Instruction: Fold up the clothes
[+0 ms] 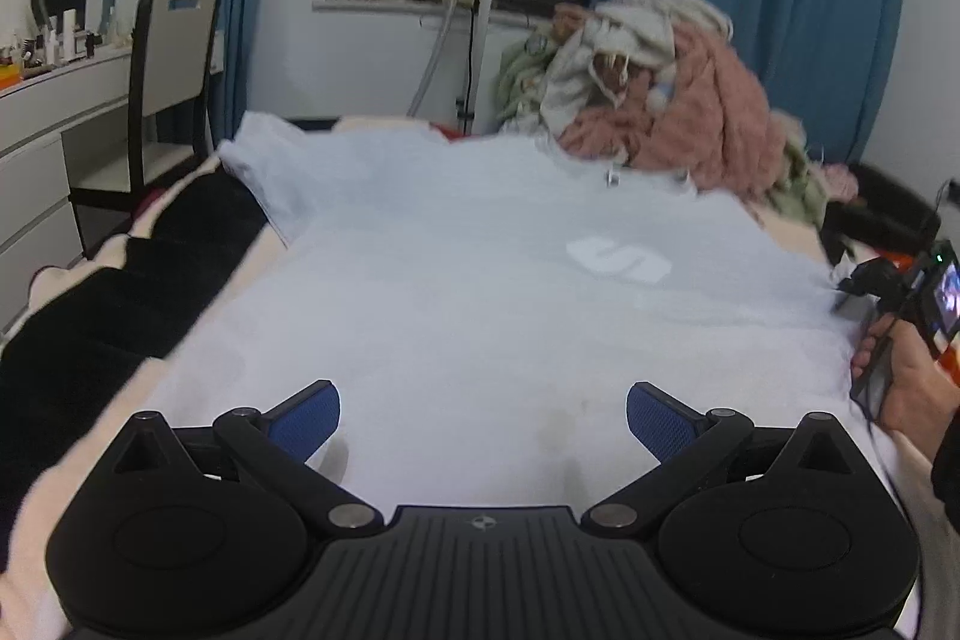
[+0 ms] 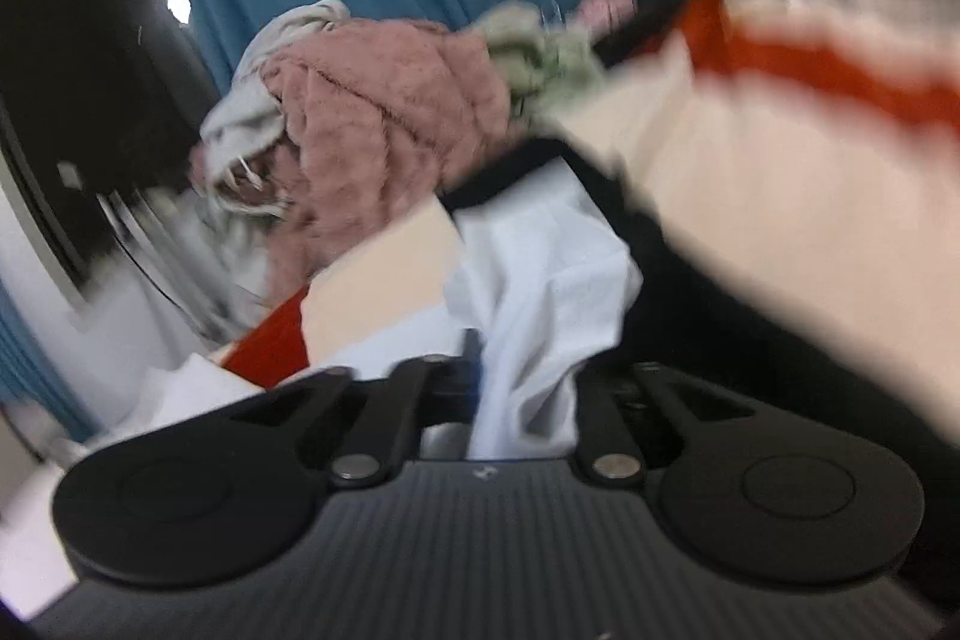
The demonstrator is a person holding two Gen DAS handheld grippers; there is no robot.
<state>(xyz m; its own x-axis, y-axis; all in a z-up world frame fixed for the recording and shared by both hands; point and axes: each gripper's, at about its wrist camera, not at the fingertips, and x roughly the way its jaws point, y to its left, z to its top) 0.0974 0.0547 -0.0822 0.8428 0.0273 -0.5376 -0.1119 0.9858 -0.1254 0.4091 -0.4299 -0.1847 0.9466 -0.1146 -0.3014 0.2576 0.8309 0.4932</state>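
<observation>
Bed (image 1: 90, 292) holds logo shirt (image 1: 480, 280); left tongs (image 1: 483, 421) apart, right tongs (image 2: 480, 370) clamping it.

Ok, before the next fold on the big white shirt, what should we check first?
1. Right gripper shut on the white shirt: ok.
2. Left gripper open, nothing between its pads: ok.
3. Shirt body lies flat on the bed: ok.
4. Far sleeve smoothed out: not ok, it looks bunched.
5. Pile of clothes off the shirt: cannot tell, it sits right at the shirt's far edge.
</observation>
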